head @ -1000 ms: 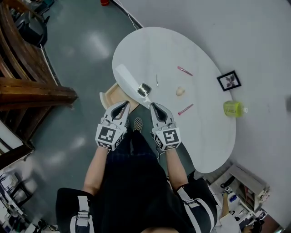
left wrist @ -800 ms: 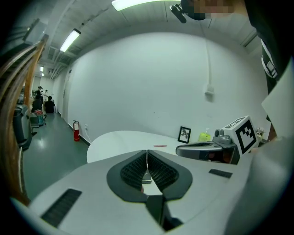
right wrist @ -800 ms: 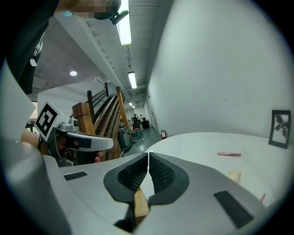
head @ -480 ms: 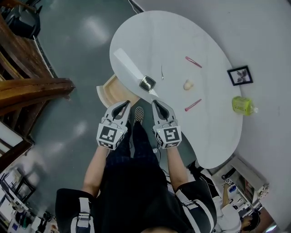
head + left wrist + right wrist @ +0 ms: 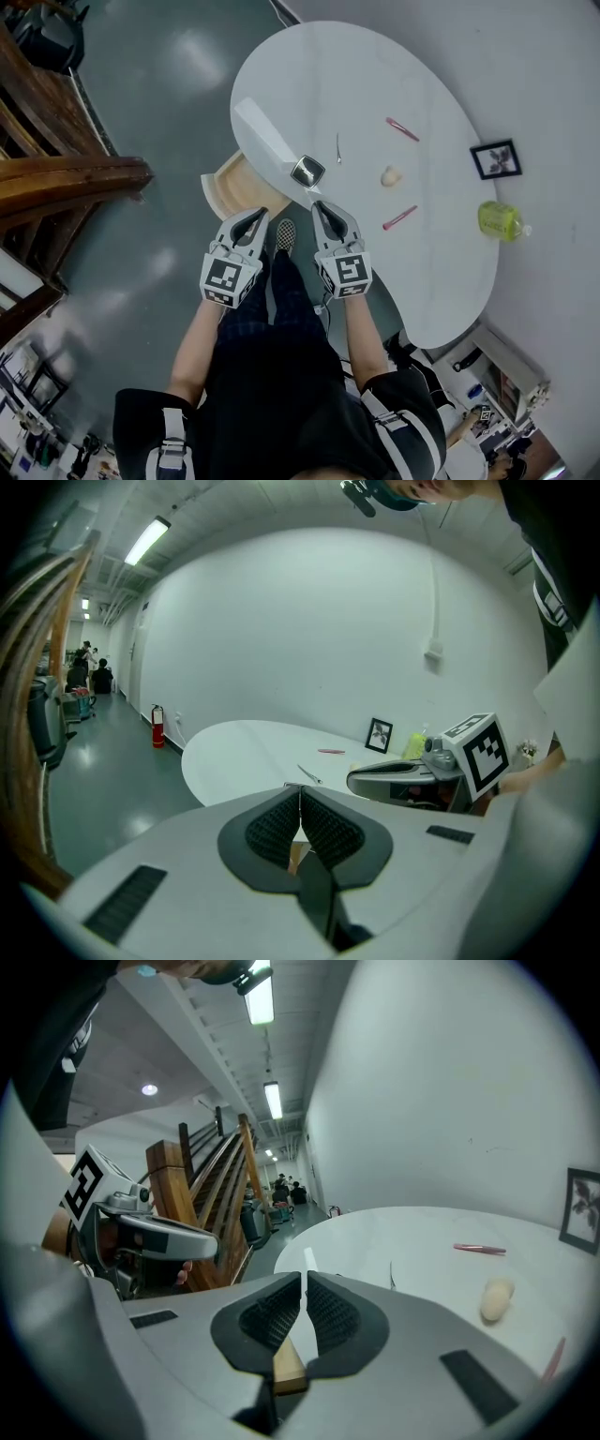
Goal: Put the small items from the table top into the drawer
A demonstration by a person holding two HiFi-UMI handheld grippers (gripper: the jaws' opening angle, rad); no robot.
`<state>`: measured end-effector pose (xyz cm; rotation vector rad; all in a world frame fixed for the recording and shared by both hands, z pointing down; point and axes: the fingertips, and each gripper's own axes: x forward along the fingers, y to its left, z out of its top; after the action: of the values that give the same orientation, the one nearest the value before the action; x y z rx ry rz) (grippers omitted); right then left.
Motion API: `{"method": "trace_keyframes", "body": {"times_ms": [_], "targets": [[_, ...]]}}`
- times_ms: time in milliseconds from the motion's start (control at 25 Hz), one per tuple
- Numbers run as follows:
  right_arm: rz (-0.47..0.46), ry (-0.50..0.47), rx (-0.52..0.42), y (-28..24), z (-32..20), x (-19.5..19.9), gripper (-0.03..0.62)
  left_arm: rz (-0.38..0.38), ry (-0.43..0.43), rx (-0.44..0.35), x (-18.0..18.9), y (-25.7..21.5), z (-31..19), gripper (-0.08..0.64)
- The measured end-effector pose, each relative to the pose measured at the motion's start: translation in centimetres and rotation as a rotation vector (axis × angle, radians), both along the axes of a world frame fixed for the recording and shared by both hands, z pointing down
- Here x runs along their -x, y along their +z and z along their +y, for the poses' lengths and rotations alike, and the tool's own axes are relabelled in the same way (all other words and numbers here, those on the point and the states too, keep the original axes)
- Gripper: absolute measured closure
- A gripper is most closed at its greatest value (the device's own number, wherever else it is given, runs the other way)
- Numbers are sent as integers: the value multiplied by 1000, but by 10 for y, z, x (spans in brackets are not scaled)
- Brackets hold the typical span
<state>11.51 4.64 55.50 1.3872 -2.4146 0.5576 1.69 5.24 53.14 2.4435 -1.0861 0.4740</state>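
Both tools are closed and empty. The left tool (image 5: 300, 789) has its pads pressed together, and so does the right tool (image 5: 306, 1277). Only a sliver of wood shows below the pads, the drawer beyond, I think. They hang side by side just off the near edge of the white oval bench (image 5: 328, 84), tips toward it. My shoe (image 5: 286, 234) is on the floor between them.

Just ahead of the left tool, the open wooden drawer (image 5: 225, 192) juts out from under the bench rim. A long white strip (image 5: 265, 141) lies along the bench edge beside it. At the strip's near end, right in front of the right tool, sits a small dark square thing (image 5: 307, 171) with a shiny rim.

The small items lie on the bench top, each apart from the others. A thin metal pin (image 5: 338, 147) is close to the square thing, and a cream lump (image 5: 392, 175) lies further right. The far pink clip (image 5: 403, 129) lies beyond the lump, and the near pink clip (image 5: 399, 218) is on my side of it. A picture frame (image 5: 496, 158) and a yellow-green bottle (image 5: 502, 221) sit close to the right-hand rim.

The far half of the bench is bare. Left of the drawer the grey floor runs open up to the wooden stairs (image 5: 66, 178).
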Motion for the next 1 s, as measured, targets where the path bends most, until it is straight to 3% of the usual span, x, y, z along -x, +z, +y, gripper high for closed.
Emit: {"method": "trace_keyframes", "body": {"times_ms": [440, 800, 1000], "targets": [[84, -94, 26, 24, -37, 0, 551, -2, -71, 5, 14, -2, -1, 540], [151, -210, 82, 47, -58, 9, 339, -5, -142, 12, 35, -3, -6, 540], [202, -269, 114, 61, -65, 17, 297, -9, -175, 26, 46, 2, -8, 540]]}}
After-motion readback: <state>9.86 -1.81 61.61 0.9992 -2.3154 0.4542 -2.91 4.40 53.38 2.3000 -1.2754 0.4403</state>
